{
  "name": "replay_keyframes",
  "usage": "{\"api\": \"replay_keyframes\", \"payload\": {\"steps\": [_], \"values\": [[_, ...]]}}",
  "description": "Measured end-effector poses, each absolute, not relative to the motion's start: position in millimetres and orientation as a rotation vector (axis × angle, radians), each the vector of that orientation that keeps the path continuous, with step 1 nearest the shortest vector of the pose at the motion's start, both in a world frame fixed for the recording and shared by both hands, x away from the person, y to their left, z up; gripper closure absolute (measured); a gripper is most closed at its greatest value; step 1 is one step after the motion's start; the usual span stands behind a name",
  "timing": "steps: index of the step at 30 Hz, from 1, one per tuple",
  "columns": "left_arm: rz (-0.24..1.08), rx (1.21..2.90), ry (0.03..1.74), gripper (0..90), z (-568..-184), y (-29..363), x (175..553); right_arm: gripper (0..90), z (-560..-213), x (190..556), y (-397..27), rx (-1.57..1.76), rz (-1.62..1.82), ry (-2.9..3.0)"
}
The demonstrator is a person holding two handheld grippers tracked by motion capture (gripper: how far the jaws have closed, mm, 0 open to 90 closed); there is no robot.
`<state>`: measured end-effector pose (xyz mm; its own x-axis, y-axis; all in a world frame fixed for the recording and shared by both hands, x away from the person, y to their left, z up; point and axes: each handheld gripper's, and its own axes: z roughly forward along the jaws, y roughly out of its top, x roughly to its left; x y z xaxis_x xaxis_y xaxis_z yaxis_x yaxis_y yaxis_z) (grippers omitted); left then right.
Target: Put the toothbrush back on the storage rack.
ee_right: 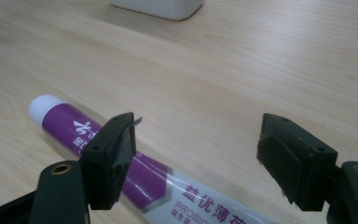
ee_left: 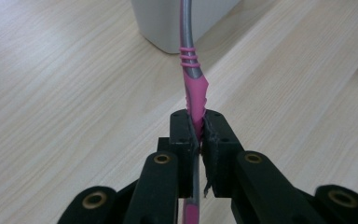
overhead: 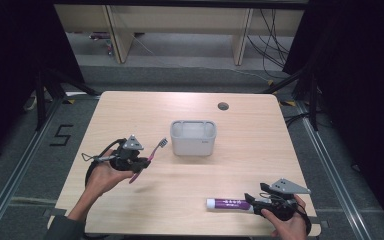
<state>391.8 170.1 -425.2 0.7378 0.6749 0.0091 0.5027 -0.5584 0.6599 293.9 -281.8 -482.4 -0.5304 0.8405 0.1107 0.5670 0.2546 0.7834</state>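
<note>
Left gripper (overhead: pixel 147 159) clamps the pink toothbrush (overhead: pixel 150 156) handle; right gripper (overhead: pixel 249 201) stands wide open over the toothpaste tube (overhead: pixel 228 204) on the bench (overhead: pixel 240 150).

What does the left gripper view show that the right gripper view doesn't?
Left gripper view alone: the left gripper shut on the pink toothbrush, whose handle runs up toward the holder. Right gripper view alone: the right gripper open over the purple toothpaste tube, which lies flat on the table. Both share the white holder and the wooden table.
</note>
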Motion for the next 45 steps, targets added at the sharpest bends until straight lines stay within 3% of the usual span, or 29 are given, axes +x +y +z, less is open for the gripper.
{"api": "replay_keyframes", "payload": {"steps": [27, 45], "values": [[0.454, 1.97, 0.904, 82.5, -402, 167, 411, 28.5, -483, 294, -282, 1.296, 1.16, 2.202], [0.505, 1.789, 0.864, 82.5, -379, 129, 423, 28.5, -482, 293, -283, 1.281, 1.163, 2.201]]}}
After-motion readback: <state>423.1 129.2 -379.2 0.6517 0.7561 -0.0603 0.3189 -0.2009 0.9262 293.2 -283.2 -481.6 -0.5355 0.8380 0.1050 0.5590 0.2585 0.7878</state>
